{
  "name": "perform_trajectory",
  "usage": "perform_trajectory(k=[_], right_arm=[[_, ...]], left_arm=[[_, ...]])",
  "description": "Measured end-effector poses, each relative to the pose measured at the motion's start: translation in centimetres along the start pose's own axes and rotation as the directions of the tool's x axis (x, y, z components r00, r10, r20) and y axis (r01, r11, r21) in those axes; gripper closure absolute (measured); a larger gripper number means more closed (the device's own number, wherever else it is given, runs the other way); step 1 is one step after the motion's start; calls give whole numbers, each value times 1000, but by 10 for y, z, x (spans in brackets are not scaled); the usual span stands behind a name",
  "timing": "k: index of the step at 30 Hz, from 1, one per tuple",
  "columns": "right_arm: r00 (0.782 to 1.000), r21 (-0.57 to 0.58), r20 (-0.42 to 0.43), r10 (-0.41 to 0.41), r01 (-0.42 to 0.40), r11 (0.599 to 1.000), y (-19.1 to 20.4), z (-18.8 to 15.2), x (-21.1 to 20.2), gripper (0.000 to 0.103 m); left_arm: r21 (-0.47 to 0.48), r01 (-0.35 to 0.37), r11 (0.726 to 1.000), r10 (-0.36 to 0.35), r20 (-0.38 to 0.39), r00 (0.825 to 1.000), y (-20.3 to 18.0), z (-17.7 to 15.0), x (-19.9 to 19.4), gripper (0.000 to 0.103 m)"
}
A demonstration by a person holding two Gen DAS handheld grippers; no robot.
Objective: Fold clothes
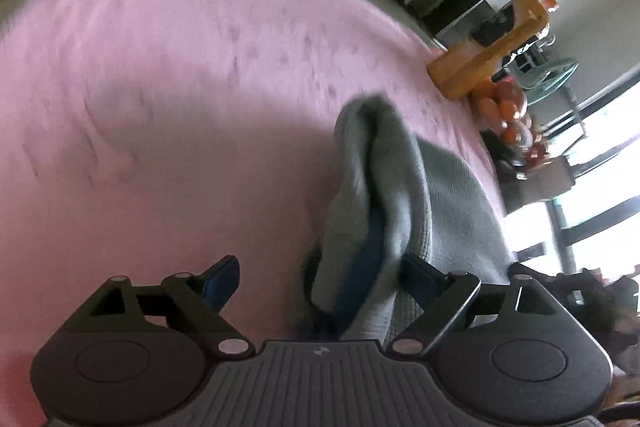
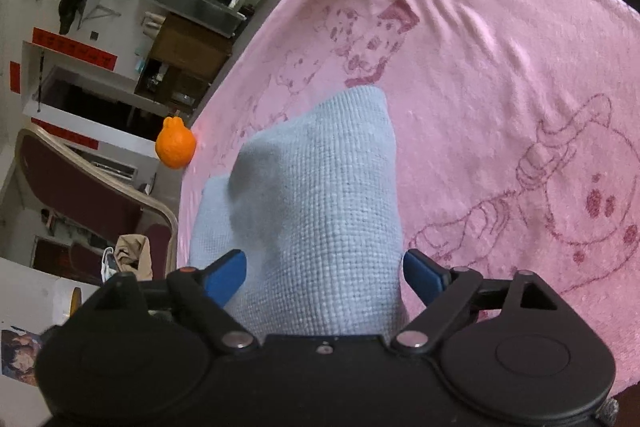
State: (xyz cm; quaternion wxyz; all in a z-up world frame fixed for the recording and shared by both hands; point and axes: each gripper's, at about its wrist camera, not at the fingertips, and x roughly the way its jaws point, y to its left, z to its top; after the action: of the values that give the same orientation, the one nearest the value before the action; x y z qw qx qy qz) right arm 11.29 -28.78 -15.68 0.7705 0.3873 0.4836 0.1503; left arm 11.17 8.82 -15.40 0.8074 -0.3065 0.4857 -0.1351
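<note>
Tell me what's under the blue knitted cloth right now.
The blue knitted cloth lies on the pink printed blanket, which shows all around it. Anything beneath its bunched folds is covered.

Item count, both wrist views:

- One light blue waffle-knit cloth (image 2: 320,211), bunched.
- One pink plush blanket with printed cartoon figures (image 2: 500,87).
- One small orange round fruit (image 2: 176,145) at the blanket edge.
- One amber translucent plastic bottle with an orange cap (image 1: 500,43), lying tilted.
- One dark red padded chair with a pale frame (image 2: 80,187).
</note>
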Motion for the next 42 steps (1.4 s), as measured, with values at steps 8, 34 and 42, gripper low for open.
perform_trajectory(k=[8, 34, 42], right_arm=[[998, 42, -49, 30, -28, 999, -6, -1, 13, 16], [974, -48, 197, -109, 120, 992, 10, 7, -114, 55], [945, 8, 320, -66, 67, 998, -46, 86, -170, 55]], left_arm=[[-143, 173, 974, -192, -132, 972, 23, 9, 30, 13], [153, 198, 968, -188, -80, 979, -159, -32, 36, 57], [220, 200, 955, -197, -35, 980, -244, -14, 117, 57]])
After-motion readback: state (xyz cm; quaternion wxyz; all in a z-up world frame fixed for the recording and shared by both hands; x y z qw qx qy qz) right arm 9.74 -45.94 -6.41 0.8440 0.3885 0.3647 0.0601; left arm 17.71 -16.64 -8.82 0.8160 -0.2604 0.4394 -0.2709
